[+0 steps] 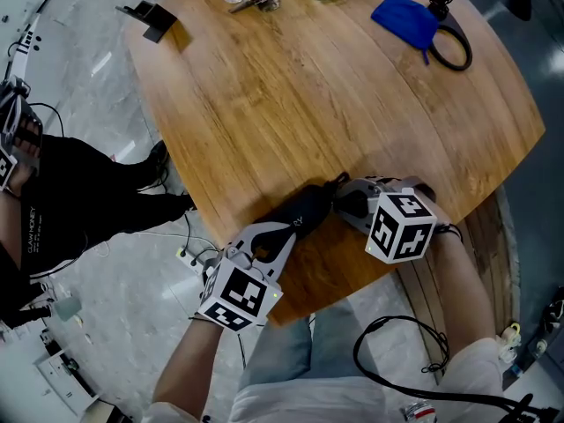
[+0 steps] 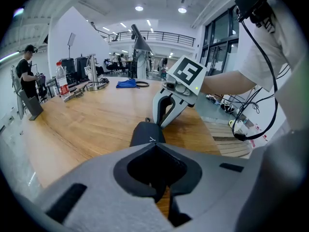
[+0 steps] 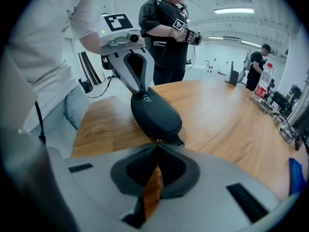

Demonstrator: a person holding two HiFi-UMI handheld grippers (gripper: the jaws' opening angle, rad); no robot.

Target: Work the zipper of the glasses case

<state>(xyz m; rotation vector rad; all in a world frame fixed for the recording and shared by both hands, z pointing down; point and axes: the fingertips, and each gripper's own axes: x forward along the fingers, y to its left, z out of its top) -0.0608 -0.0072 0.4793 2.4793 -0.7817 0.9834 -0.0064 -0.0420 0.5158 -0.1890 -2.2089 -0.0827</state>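
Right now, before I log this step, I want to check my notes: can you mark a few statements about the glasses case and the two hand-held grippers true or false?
1. The glasses case rests on the wooden table. True.
2. The left hand-held gripper clamps one end of the case. True.
3. The right hand-held gripper has its jaws wide apart. False: they are together, at the end of the case where the zipper pull sits.
4. A blue cloth lies against the case. False: it lies at the table's far side, well apart from the case.
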